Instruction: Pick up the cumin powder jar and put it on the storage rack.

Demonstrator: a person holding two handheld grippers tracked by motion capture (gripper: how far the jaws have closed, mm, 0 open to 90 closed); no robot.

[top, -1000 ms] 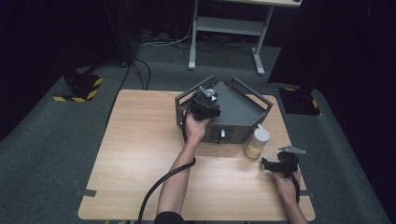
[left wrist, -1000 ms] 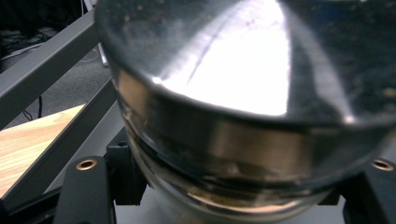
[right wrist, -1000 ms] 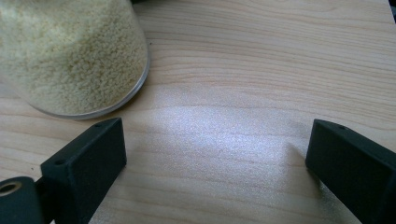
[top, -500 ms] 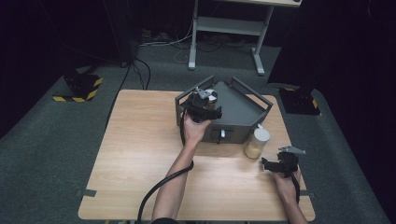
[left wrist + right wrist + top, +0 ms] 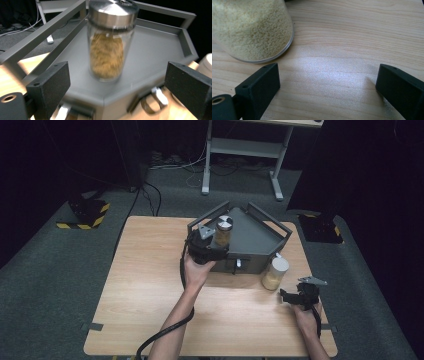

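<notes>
Now left gripper (image 5: 117,87) jaws just opened wide, jar (image 5: 110,42) standing free in tray (image 5: 155,50), frame center. Right gripper (image 5: 327,82) wide too, w/ nothing between, grain jar (image 5: 249,27) upper left on worktop (image 5: 352,30).

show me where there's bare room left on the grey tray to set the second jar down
The tray floor is bare right of and behind the steel-lidded jar, out to the far and right rails. The near left corner is crowded: that jar and the open left claw, which has just let go. The grain jar stands on the table by the tray's front.
</notes>
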